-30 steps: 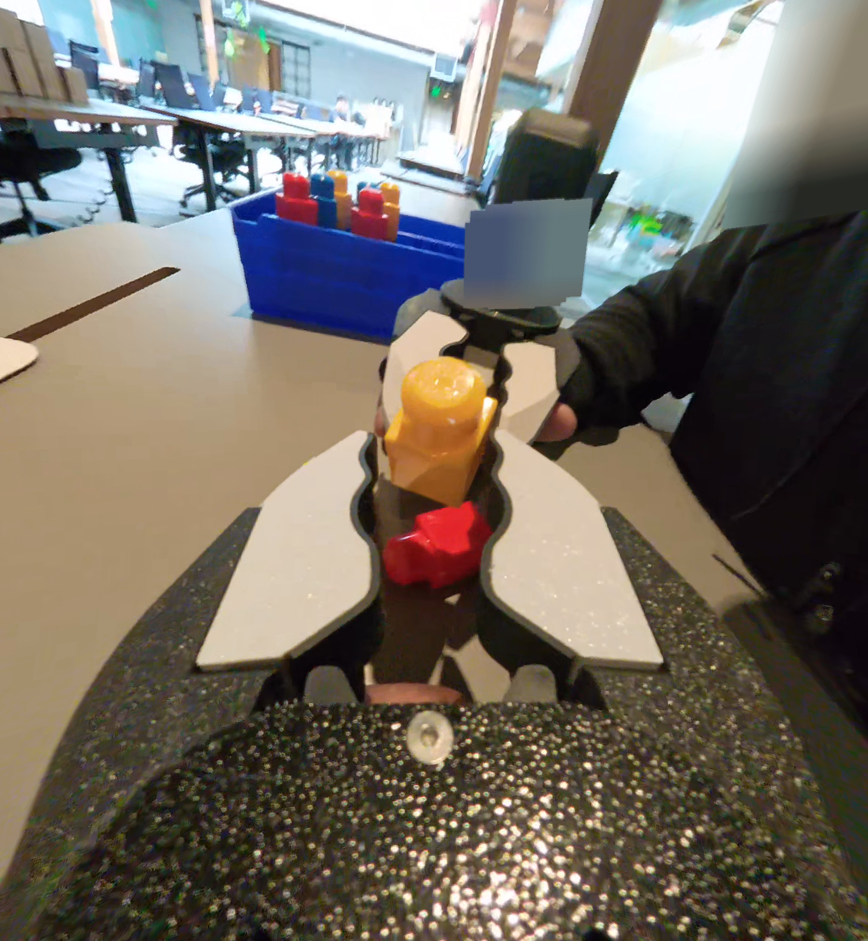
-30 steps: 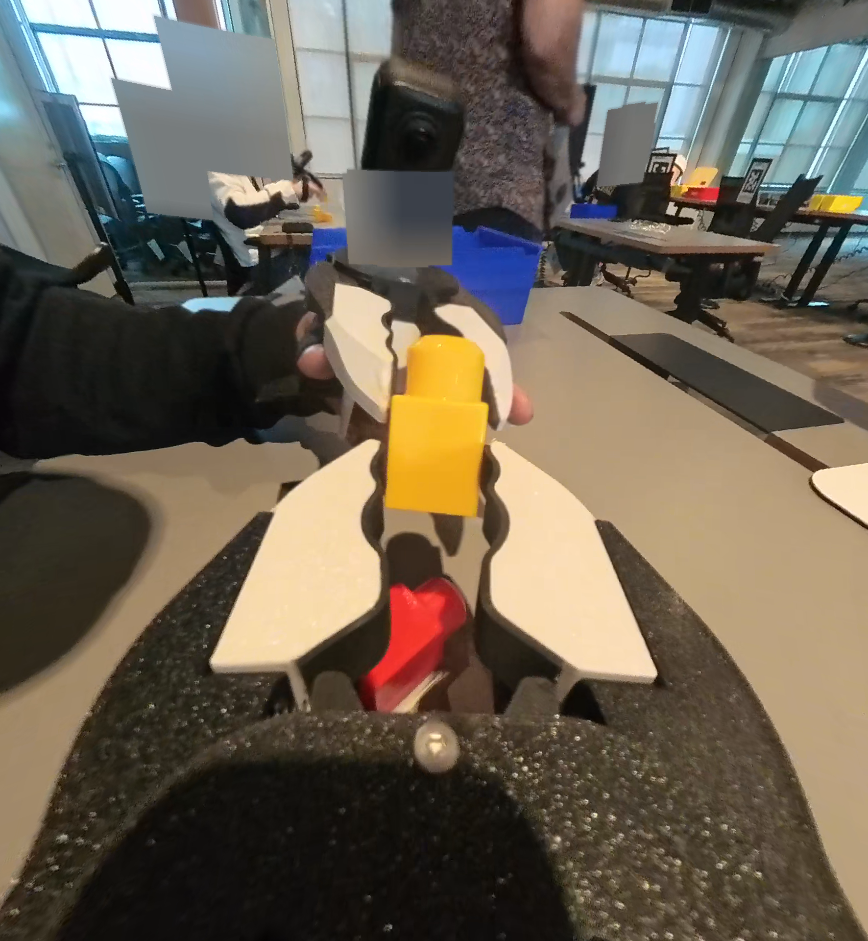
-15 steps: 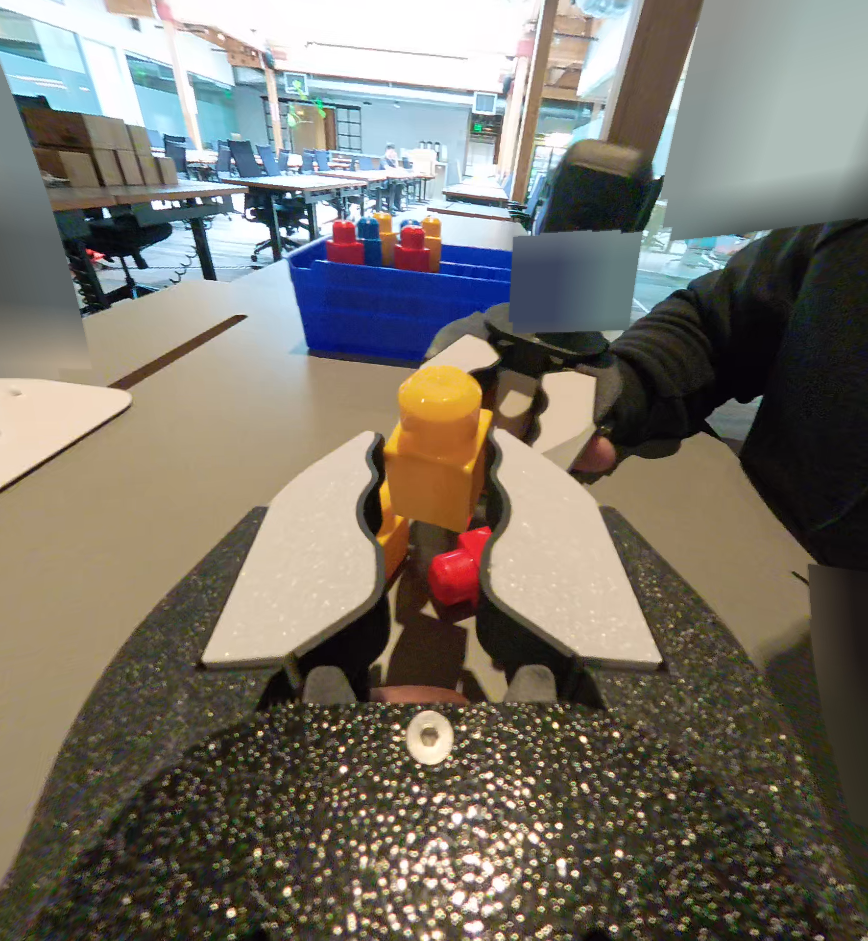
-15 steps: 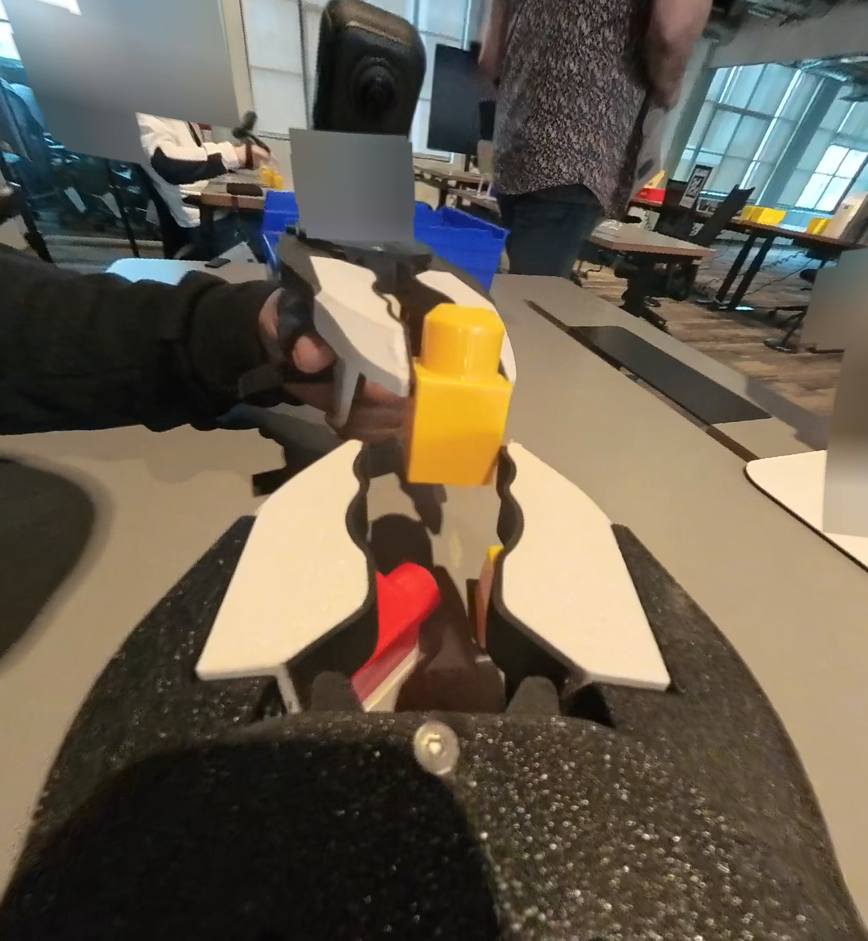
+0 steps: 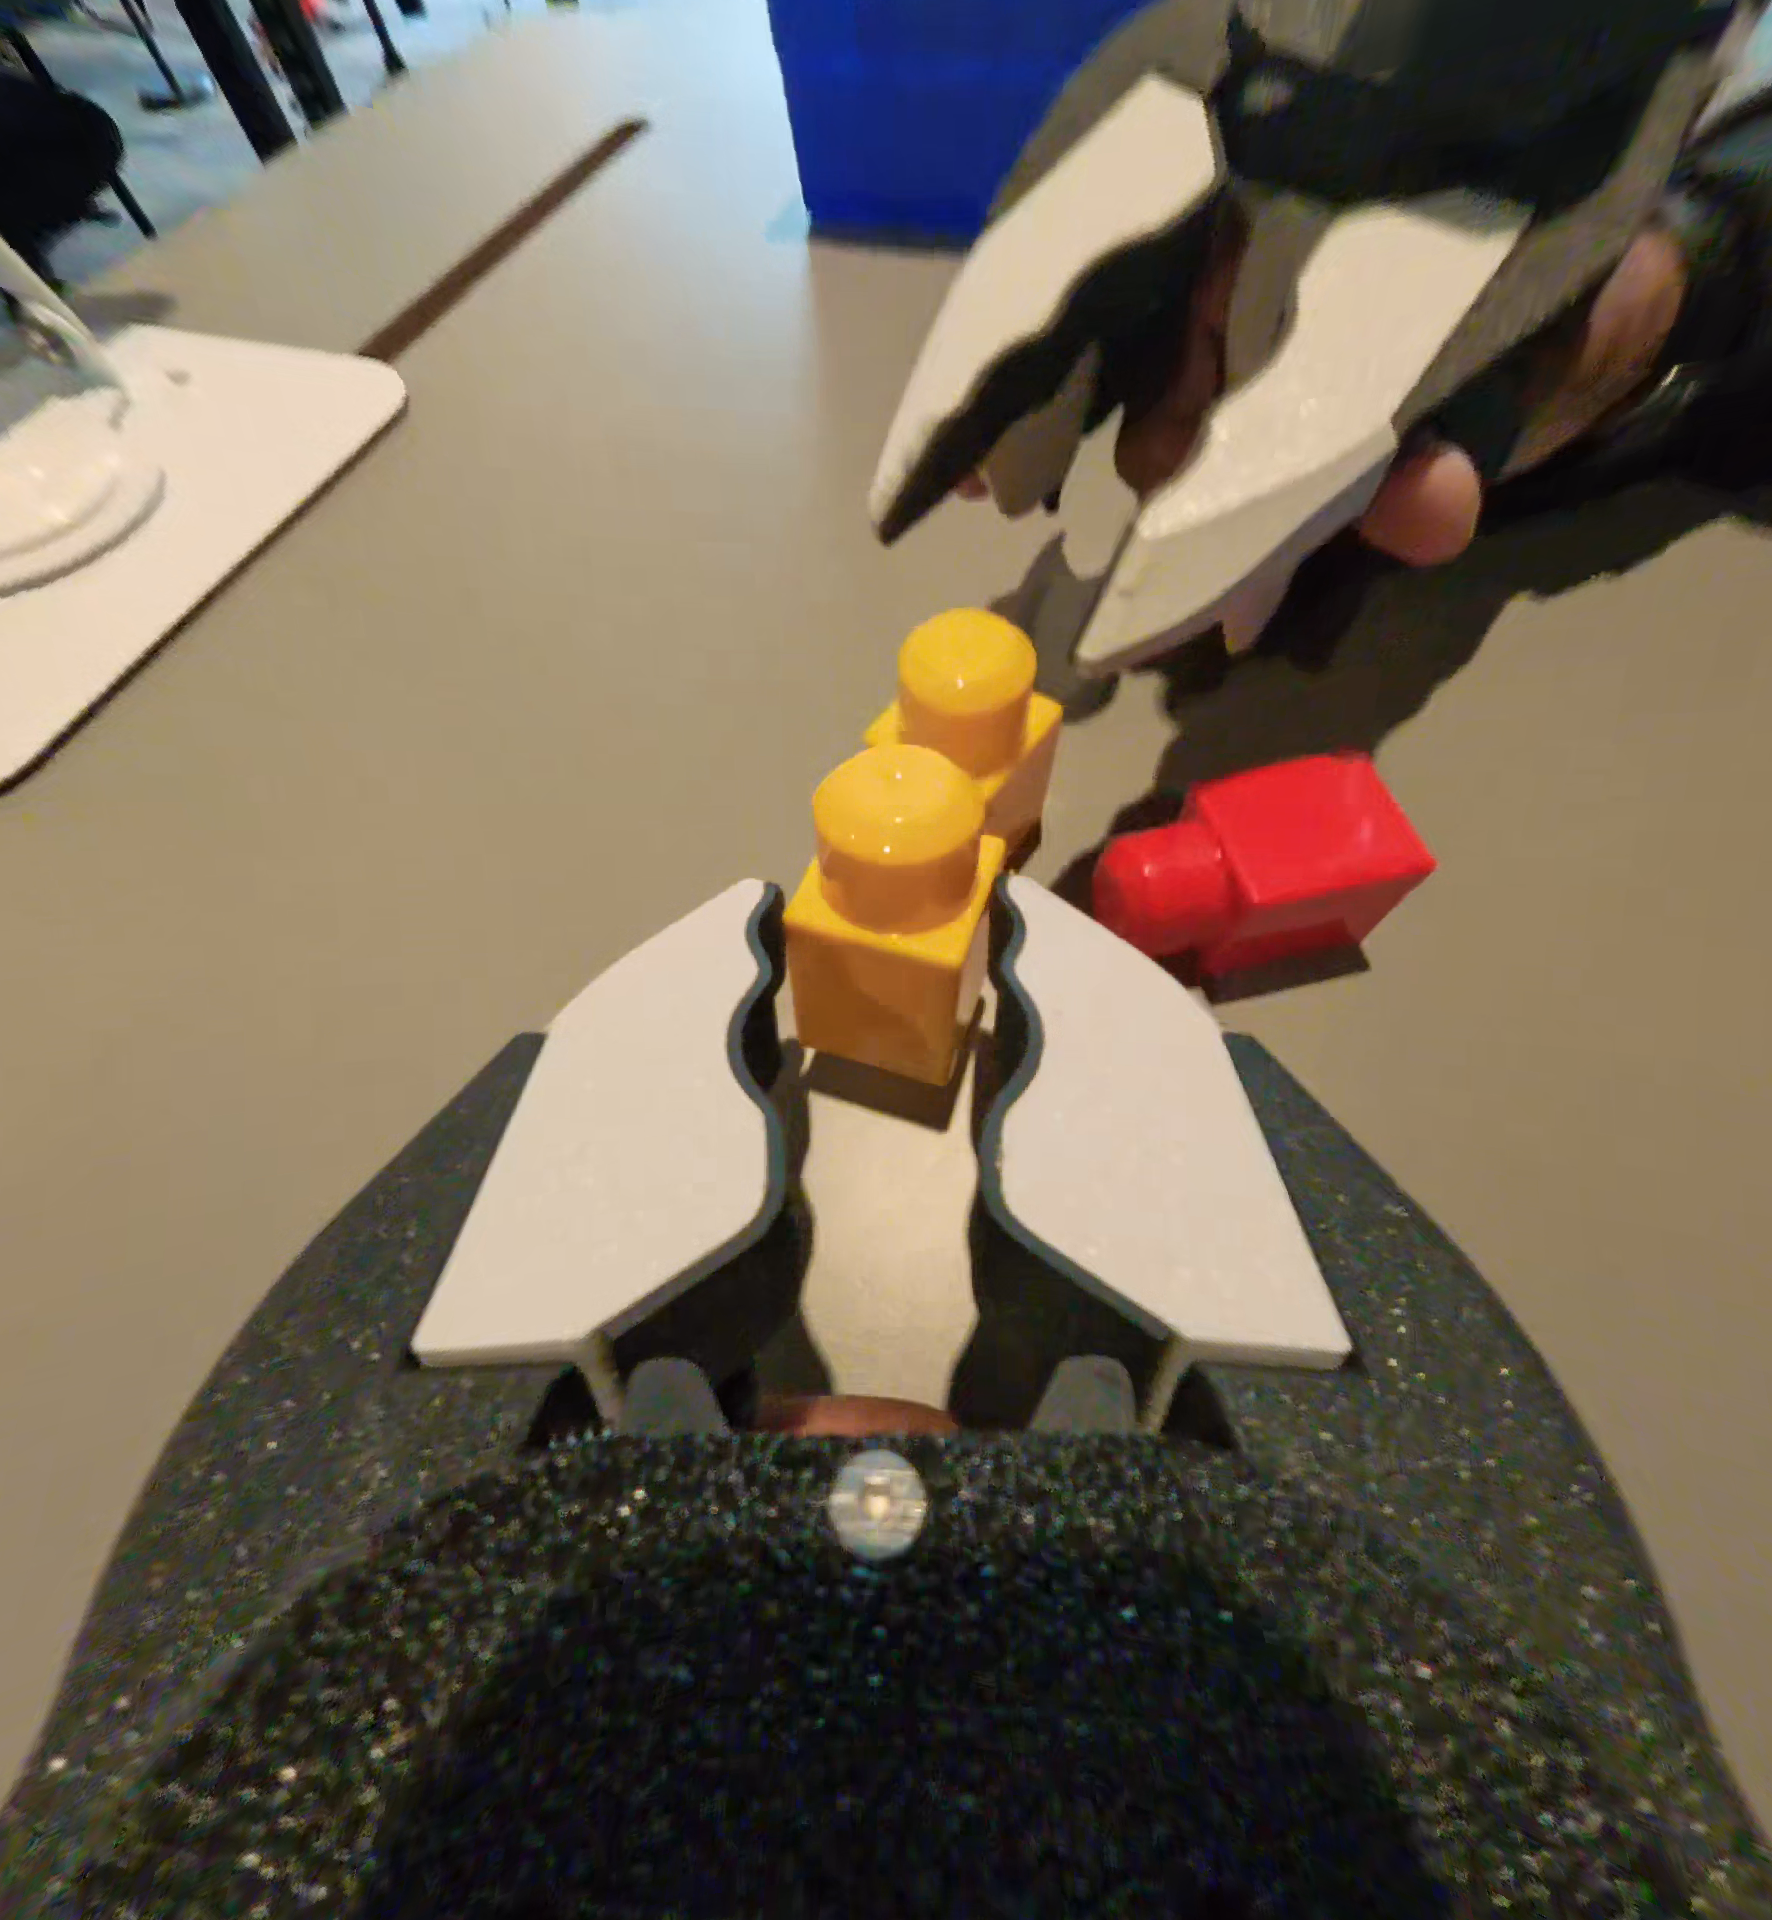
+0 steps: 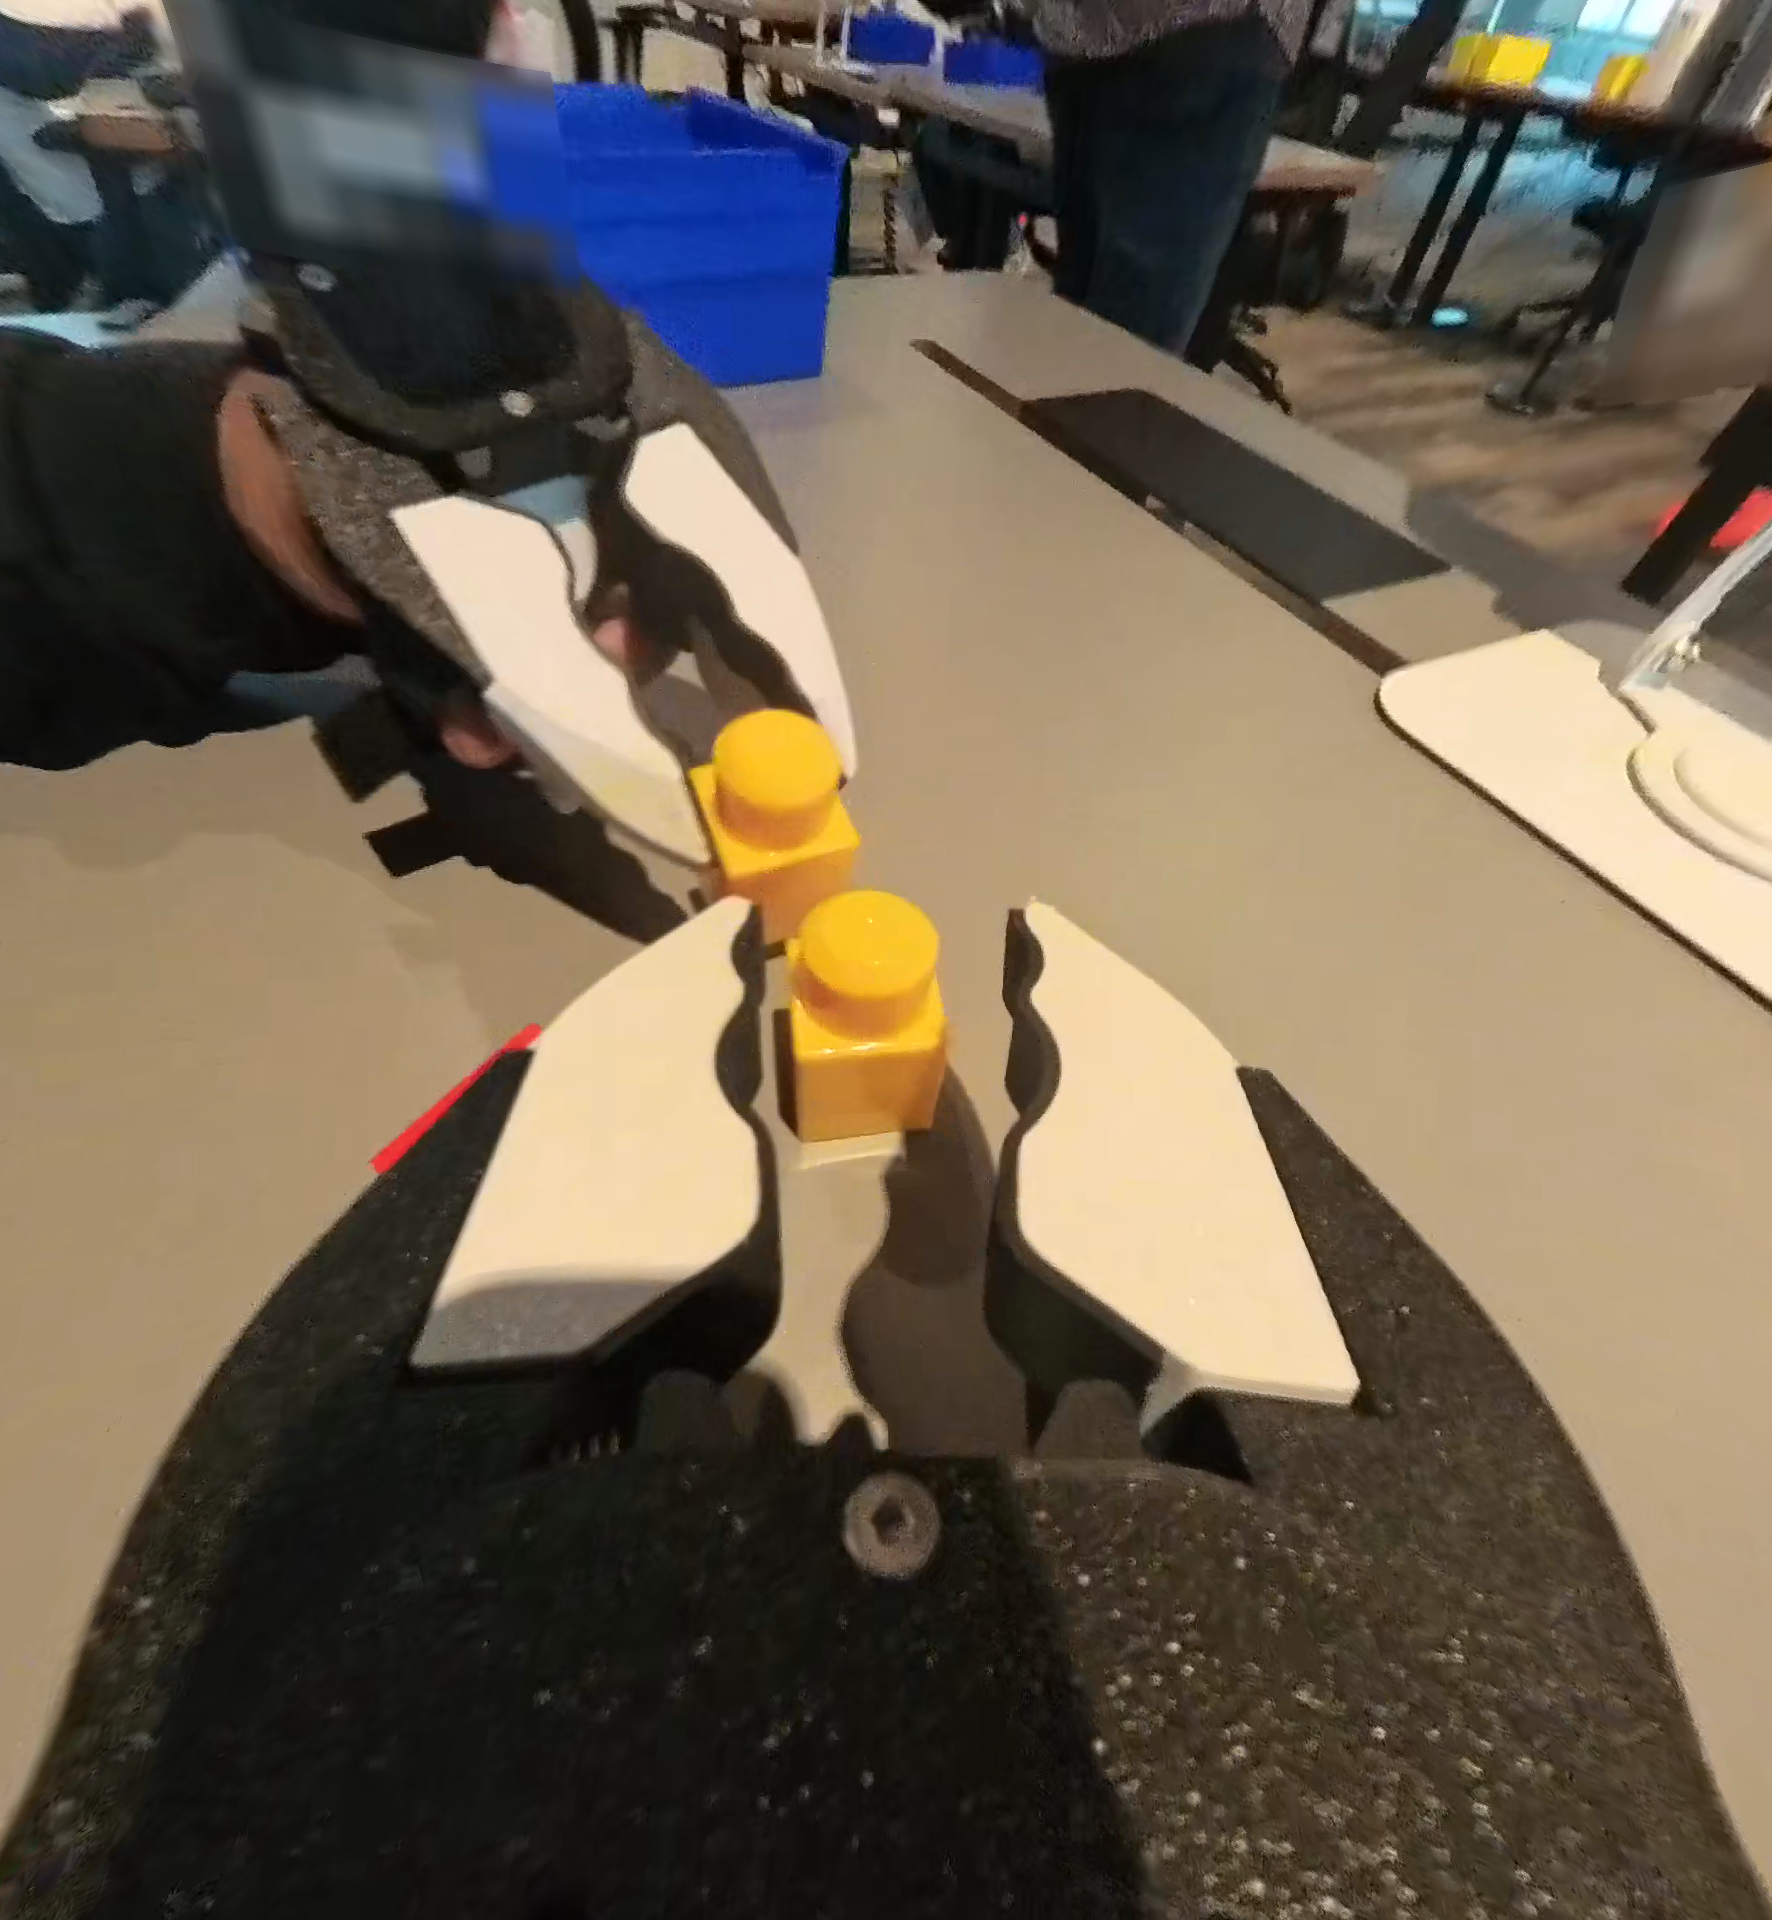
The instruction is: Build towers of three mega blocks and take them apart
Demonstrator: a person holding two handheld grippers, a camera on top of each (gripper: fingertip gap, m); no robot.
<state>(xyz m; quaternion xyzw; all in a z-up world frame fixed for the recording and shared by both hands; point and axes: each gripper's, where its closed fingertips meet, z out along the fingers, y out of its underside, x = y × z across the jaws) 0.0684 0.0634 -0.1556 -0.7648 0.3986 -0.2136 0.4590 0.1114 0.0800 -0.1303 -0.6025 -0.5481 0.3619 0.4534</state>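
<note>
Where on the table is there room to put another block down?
Bare table lies between the white pad and the two yellow blocks. More lies between them and the pad in the right wrist view. It is crowded by the blocks: the left gripper, right gripper and tipped red block bunch there.

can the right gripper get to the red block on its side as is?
Probably yes. The right gripper is open and empty, hovering just behind the red block, which lies on bare table with nothing over it. The nearest yellow block stands apart to one side.
</note>
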